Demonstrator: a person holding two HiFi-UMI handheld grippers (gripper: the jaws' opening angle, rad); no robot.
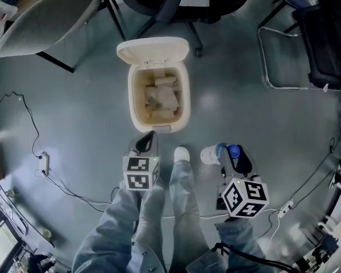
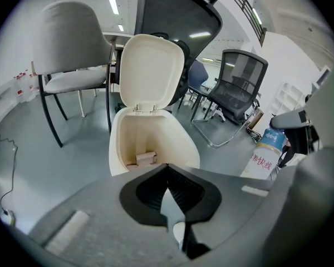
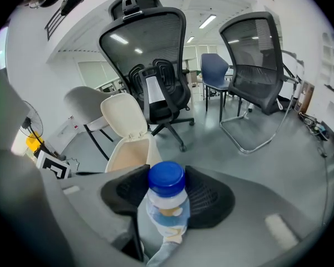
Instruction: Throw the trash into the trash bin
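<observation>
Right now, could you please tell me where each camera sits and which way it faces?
Head view: on the person's head, looking down at the trash bin; both grippers, legs show.
Left gripper view: on the left gripper, facing the bin; jaws together.
Right gripper view: on the right gripper, facing chairs; jaws grip a bottle.
Shared: all show the bin.

The grey, glossy floor (image 1: pixel 233 95) carries a cream trash bin (image 1: pixel 131 98) standing near its middle, hinged lid (image 1: pixel 153 50) thrown open; beyond the bin a black office chair rests on its castors (image 1: pixel 198 52); to the left stands a pale grey shell chair (image 1: pixel 45 16) on dark legs; to the right, the chrome frame of a cantilever chair (image 1: pixel 267 67); a thin black cable (image 1: pixel 31 124) runs to a power strip (image 1: pixel 45 162) at the left; just before the bin stands a white shoe (image 1: pixel 182 153).
</observation>
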